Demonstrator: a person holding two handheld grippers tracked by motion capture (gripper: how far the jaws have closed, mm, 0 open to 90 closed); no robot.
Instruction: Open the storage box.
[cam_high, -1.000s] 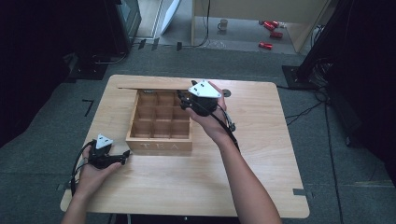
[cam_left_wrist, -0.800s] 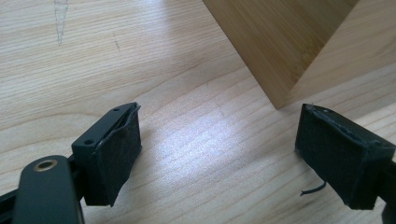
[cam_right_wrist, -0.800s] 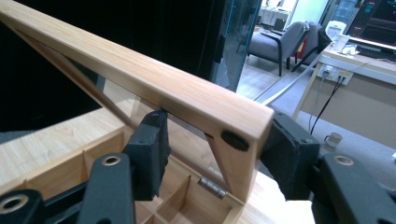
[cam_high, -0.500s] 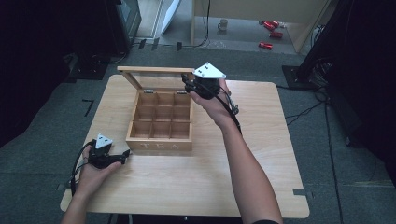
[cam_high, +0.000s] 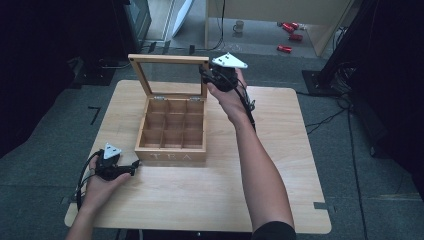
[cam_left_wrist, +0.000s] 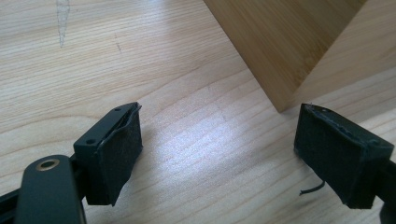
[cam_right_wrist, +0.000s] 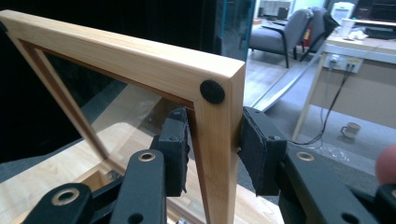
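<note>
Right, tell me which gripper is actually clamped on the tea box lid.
The right gripper: its pads pinch the lid frame's side. The left gripper stands open over the table.

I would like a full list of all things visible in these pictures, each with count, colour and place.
tea box: one, light wood, nine compartments, table centre-left
lid: one, wooden frame with clear pane, raised upright at the box's far edge
table: one, pale wood
mug: one, pale, floor beyond the table
red items: several, floor beyond the table
left gripper: one, black, open, beside the box's near-left corner
right gripper: one, black, shut on the lid's side rail
</note>
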